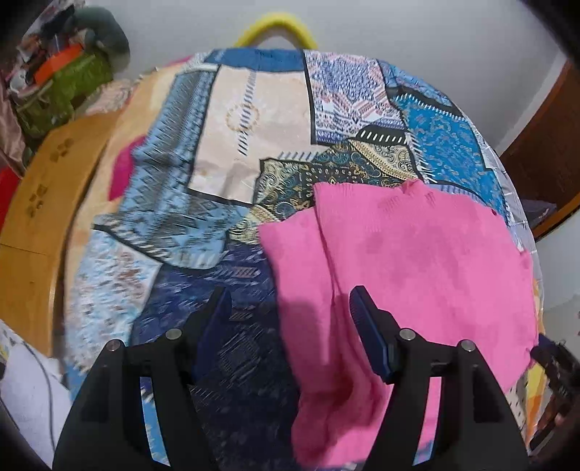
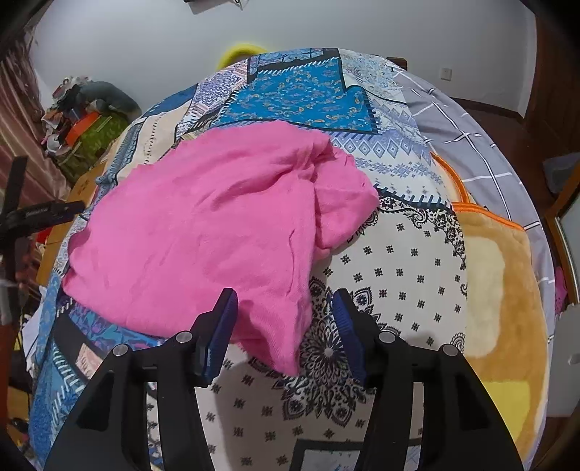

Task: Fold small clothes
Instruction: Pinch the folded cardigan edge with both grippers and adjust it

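A pink knitted garment (image 1: 409,261) lies folded over on the patchwork bedspread (image 1: 232,119). In the left wrist view my left gripper (image 1: 290,311) hovers over the garment's left edge. Its jaws stand apart and nothing is pinched; the right finger (image 1: 366,319) is above the pink cloth and the left one above the dark blue print. In the right wrist view the same garment (image 2: 203,224) lies bunched, with a fold at its right. My right gripper (image 2: 284,319) is open around its lower corner, which hangs loose between the pads.
A wooden bed frame (image 1: 32,224) runs along the left, with a cluttered green box (image 1: 69,90) beyond it. A yellow hoop (image 1: 275,29) stands behind the bed. An orange-edged fleece blanket (image 2: 500,290) and grey checked sheet (image 2: 467,123) lie to the right. A black stand (image 2: 21,217) is at far left.
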Motion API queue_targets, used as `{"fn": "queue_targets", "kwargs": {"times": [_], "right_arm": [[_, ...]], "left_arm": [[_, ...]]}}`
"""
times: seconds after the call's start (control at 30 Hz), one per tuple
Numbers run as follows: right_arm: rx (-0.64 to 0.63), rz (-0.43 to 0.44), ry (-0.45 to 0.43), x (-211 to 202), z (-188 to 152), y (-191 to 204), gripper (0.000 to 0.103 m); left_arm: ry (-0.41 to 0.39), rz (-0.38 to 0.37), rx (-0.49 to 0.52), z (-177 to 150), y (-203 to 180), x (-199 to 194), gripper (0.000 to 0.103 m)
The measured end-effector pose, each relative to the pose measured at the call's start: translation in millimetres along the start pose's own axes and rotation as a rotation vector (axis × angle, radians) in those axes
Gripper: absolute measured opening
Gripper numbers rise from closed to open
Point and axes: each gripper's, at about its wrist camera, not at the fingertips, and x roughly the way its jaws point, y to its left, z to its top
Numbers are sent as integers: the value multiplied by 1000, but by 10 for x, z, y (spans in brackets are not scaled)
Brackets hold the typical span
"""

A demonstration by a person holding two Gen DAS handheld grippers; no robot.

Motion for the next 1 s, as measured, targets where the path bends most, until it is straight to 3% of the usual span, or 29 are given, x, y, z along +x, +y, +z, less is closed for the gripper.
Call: {"fn": "queue_targets", "kwargs": {"times": [0.13,0.27,0.43,0.53,0.7,1.0], "right_arm": [[-1,0,2,31,12,-46,52],[-12,-6,9,66,11,-71,52],[-19,-6,13,76,5,-73,52],[-17,-3,10,55,7,-66,52],[-21,-5,2,-34,-2,-32,52],[-45,-6,-15,-255,-52,103,52]], "left_arm": [[49,-30,-36,75,-23,285,67],[26,-36,-73,111,-11,351,65],[32,-96,-90,151,-42,392,26],[20,-59,-31,151,-175,358,10],[5,13,35,73,-287,276,6],[42,2,11,-278,-75,28,2]]}}
